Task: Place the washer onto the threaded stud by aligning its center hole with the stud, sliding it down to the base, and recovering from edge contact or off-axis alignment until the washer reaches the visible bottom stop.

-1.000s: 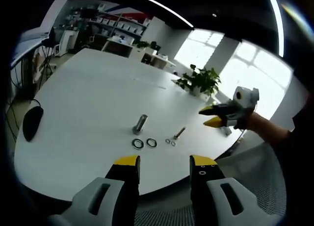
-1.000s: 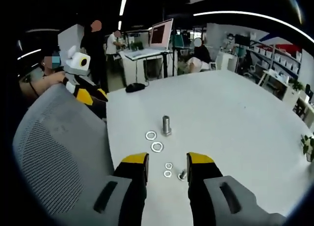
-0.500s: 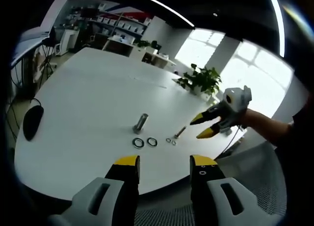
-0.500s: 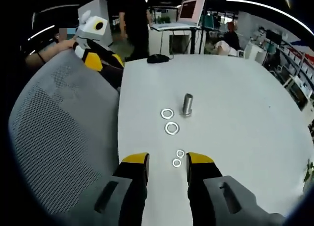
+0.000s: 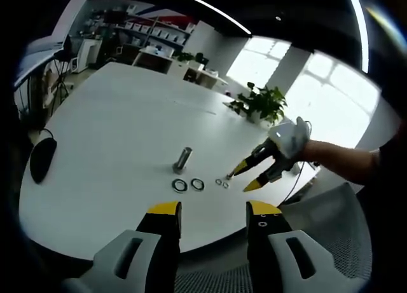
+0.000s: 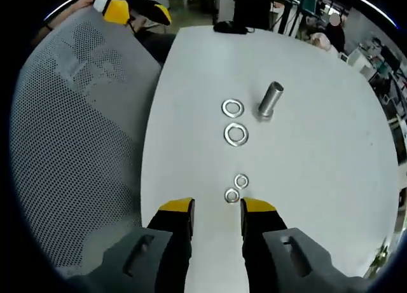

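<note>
Small silver steel washers (image 6: 232, 196) flat on white table (image 6: 331, 147), just ahead of spread, empty right gripper (image 6: 216, 207) jaws, near side of upright silver threaded stud (image 6: 270, 100).

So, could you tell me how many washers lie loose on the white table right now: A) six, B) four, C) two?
B: in the right gripper view two large washers lie beside the upright stud, and two small washers sit just ahead of the right gripper.
</note>
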`<move>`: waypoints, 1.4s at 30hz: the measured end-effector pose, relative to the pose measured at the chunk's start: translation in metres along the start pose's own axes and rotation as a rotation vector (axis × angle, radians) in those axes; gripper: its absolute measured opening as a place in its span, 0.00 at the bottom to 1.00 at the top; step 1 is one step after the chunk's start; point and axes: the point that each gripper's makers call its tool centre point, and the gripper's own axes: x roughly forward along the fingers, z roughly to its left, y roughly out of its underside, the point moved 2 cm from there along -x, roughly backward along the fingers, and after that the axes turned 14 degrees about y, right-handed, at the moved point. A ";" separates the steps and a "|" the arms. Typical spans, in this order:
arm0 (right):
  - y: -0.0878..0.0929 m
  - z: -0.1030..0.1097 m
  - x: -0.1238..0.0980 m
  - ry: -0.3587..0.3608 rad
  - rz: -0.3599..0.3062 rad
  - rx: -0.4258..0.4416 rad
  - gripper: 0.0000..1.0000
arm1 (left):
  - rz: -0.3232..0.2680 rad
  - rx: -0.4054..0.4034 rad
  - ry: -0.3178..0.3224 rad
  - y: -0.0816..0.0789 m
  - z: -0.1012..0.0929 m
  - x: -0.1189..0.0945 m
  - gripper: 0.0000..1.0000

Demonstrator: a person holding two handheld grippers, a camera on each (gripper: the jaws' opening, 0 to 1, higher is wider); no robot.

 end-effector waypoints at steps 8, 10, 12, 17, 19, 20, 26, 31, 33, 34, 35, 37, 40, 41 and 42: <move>0.009 0.000 0.020 -0.027 0.110 -0.042 0.26 | 0.000 0.001 0.001 0.000 0.001 0.000 0.39; 0.007 0.000 0.021 -0.024 0.112 -0.044 0.26 | -0.002 0.000 0.002 0.000 0.000 0.000 0.39; 0.006 0.000 0.023 -0.024 0.114 -0.044 0.26 | -0.001 0.001 0.002 0.000 0.000 0.000 0.39; 0.008 -0.002 0.028 -0.012 0.128 -0.056 0.26 | -0.010 0.004 0.006 -0.002 0.001 0.000 0.39; 0.008 -0.002 0.029 -0.011 0.128 -0.057 0.25 | -0.005 0.011 0.000 -0.002 0.002 -0.001 0.39; 0.009 -0.001 0.030 -0.014 0.129 -0.056 0.25 | 0.002 0.014 -0.001 -0.001 0.002 -0.001 0.39; 0.008 0.000 0.031 -0.021 0.132 -0.054 0.23 | -0.014 0.000 0.003 -0.002 0.002 -0.001 0.39; 0.009 0.000 0.032 -0.027 0.136 -0.031 0.22 | -0.020 -0.003 0.005 -0.003 0.002 -0.001 0.39; 0.009 0.001 0.032 -0.026 0.131 -0.025 0.22 | -0.023 -0.003 0.005 -0.003 0.002 -0.001 0.39; 0.009 0.001 0.032 -0.026 0.129 -0.018 0.22 | -0.026 -0.004 0.006 -0.003 0.001 -0.001 0.39; 0.009 0.001 0.032 -0.024 0.127 -0.007 0.21 | -0.027 -0.005 0.007 -0.003 0.001 -0.001 0.39; 0.011 0.001 0.031 -0.021 0.125 -0.011 0.17 | -0.024 -0.003 0.006 -0.003 0.002 -0.001 0.39; 0.012 0.001 0.031 -0.015 0.115 0.007 0.15 | -0.026 -0.004 0.006 -0.003 0.002 -0.001 0.39; 0.012 0.001 0.031 -0.012 0.114 0.020 0.15 | -0.025 -0.004 0.006 -0.003 0.002 -0.001 0.39; 0.012 0.001 0.031 -0.011 0.112 0.017 0.15 | -0.024 -0.004 0.006 -0.003 0.002 -0.001 0.39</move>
